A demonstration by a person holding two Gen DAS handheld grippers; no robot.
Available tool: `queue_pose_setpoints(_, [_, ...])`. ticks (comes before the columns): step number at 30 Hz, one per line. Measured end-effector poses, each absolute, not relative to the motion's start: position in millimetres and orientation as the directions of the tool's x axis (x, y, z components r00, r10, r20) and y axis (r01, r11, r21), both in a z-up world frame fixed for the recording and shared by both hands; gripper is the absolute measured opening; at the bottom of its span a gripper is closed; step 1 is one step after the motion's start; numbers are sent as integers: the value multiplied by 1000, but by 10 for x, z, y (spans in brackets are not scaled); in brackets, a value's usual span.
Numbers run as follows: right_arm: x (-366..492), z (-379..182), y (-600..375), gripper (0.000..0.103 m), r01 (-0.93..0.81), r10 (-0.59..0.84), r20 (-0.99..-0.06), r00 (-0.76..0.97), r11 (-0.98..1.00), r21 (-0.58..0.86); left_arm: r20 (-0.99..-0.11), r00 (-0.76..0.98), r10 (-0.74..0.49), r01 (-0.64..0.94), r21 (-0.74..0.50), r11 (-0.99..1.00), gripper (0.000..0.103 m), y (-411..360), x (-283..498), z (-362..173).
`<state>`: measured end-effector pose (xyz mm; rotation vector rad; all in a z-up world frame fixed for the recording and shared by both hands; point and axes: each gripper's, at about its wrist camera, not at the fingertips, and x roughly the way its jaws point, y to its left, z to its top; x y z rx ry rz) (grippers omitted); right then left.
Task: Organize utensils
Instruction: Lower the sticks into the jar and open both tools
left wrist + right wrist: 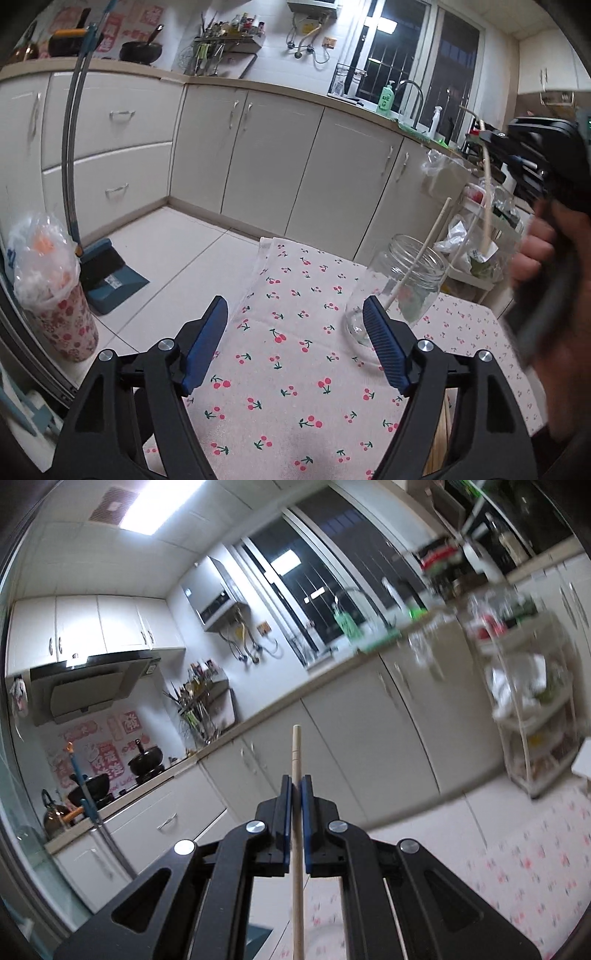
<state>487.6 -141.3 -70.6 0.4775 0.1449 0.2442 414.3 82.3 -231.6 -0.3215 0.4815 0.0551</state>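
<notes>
Nearest the left wrist camera, the left gripper (295, 332) is seen with its 2 blue-padded fingers (207, 343) spread wide apart, nothing being held between them. Beneath it, a worktop covered by a cherry-printed cloth (295, 406) is shown. A clear glass jar (399, 288) is set on that cloth, just beyond the right-hand finger, and 1 wooden chopstick (421, 251) is leaned inside it, its upper end sticking out past the rim. At the right edge of the same view, the right gripper (484, 138) is carried in a person's hand (535, 254), raised above the jar, and a second pale stick (488, 192) is seen hanging down from its tip, with its lower end lost in blur. In the right wrist view, the fingers (285, 823) of that gripper are pressed together on a wooden chopstick (297, 760), which is clamped between the pads and runs along them, its end pointing toward the cabinets (369, 746). On the floor at the left, a dustpan (110, 277) and a bagged, flower-printed bin (62, 306) are visible.
</notes>
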Motion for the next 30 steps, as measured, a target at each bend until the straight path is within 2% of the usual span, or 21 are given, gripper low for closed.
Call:
queue_pose_setpoints(8, [5043,-986,-1140,6,-186,241,-108,964,910,370,-475,878,-64,-133,-370,919,72,930,4194,-2365])
queue_pose_setpoints(21, [4851,-1272,-952,6,-211,255,-162,953,946,247,-486,872,-60,-144,-370,918,74,909,4208,-2401])
queue_pose_setpoints(26, [4660,-1356,-875,6,-236,276,-234,932,954,185,-494,868,-51,-147,-355,923,75,882,4208,-2413])
queue_pose_setpoints(27, [4631,-1367,-866,8,-235,274,-251,928,956,175,-495,867,-48,-147,-349,926,75,868,4204,-2409])
queue_pose_setpoints(29, [4574,-1384,-867,29,-243,282,-281,917,956,166,-495,867,-51,-142,-345,928,75,853,4192,-2390])
queue_pose_setpoints(30, [4544,-1383,-879,33,-245,284,-294,913,956,162,-495,867,-52,-139,-342,929,75,843,4181,-2373])
